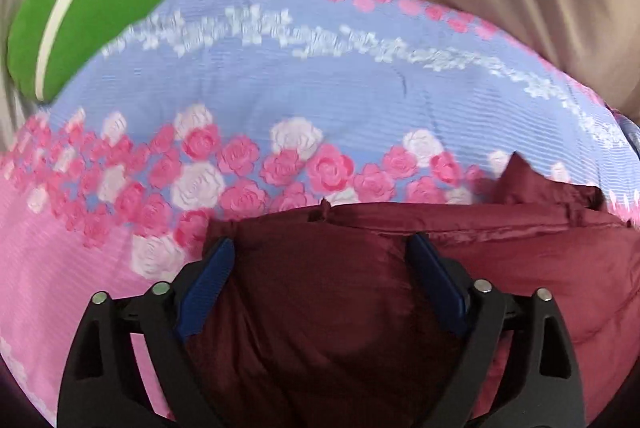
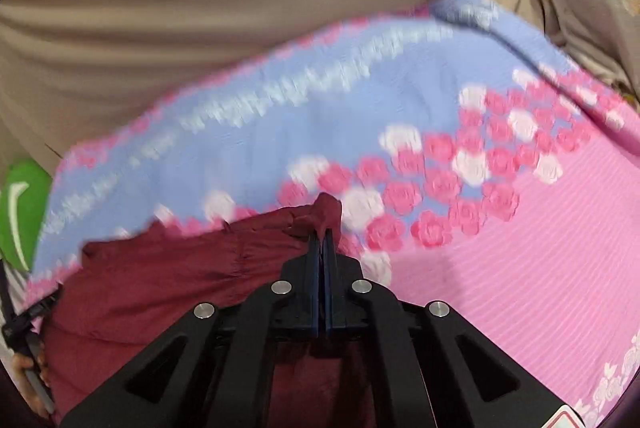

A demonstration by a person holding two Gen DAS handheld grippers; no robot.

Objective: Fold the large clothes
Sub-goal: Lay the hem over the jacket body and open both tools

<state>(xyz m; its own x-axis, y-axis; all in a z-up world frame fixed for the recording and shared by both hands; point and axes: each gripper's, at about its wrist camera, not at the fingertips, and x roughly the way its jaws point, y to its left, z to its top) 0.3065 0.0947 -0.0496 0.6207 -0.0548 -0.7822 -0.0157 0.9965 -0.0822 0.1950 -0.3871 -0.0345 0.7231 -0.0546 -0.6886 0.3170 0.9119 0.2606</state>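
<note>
The maroon garment [image 1: 360, 308] lay across the lower half of both frames, spread on a floral bedspread [image 1: 280, 88] of blue and pink. In the right wrist view the right gripper [image 2: 323, 240] stood with its jaws together, clamped on a peaked corner of the maroon cloth at the frame's centre. In the left wrist view the left gripper [image 1: 320, 248] hovered with its blue fingers [image 1: 216, 268] well apart, the fabric lying between them and not pinched.

The step in hand seemed to be taking hold of the top edge for a fold; the left jaws would next need to close on that hem (a green cushion [image 1: 80, 12] sat idle at upper left).

The garment's long axis ran left to right across the frames, its hem edge pointing toward the top
</note>
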